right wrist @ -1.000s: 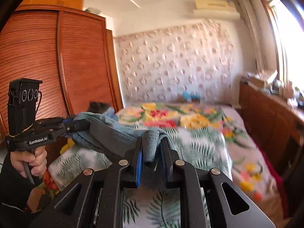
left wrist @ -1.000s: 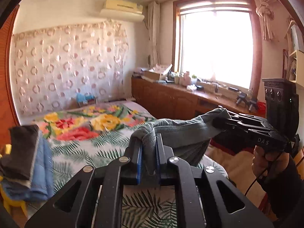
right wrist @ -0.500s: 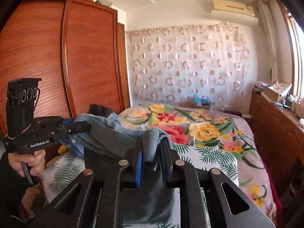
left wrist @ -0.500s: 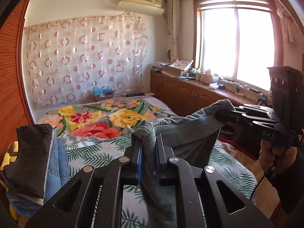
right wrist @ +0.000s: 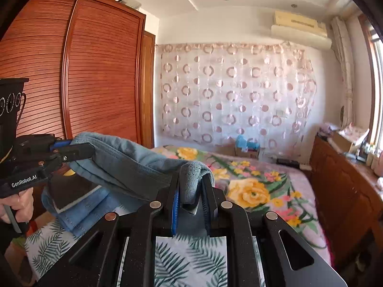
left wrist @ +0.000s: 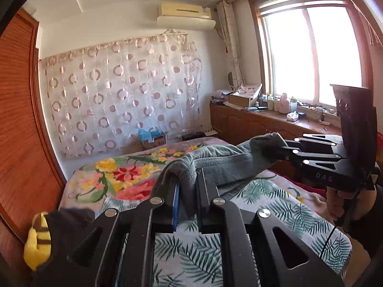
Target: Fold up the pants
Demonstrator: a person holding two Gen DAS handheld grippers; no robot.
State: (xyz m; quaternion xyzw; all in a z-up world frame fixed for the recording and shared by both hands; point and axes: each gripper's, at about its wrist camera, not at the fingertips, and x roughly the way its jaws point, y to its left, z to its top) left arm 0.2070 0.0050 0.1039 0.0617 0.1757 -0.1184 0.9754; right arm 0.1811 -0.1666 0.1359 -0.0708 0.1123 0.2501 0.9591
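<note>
Both grippers hold the pants up in the air over the bed. The left gripper has its jaws pinched tight on one bunched end of the blue-grey cloth, and the right gripper has its jaws pinched tight on the other end. The top edge of the pants runs between the two grippers, and it sags a little in the middle. The rest of the pants must hang down below, but the black gripper bodies hide that part. It looks like the lifting and spreading step, the one that comes before laying the pants flat. A pile of folded clothes sits on the left side of the bed, next to a yellow striped toy. For the next move, both hands probably need to pull apart a bit so the cloth goes straight. Then they should go down together and lay the pants on the leaf-print part of the bed, away from the pile. Both jaws should stay pinched until the cloth lies down, or one end may slip and bunch up.
</note>
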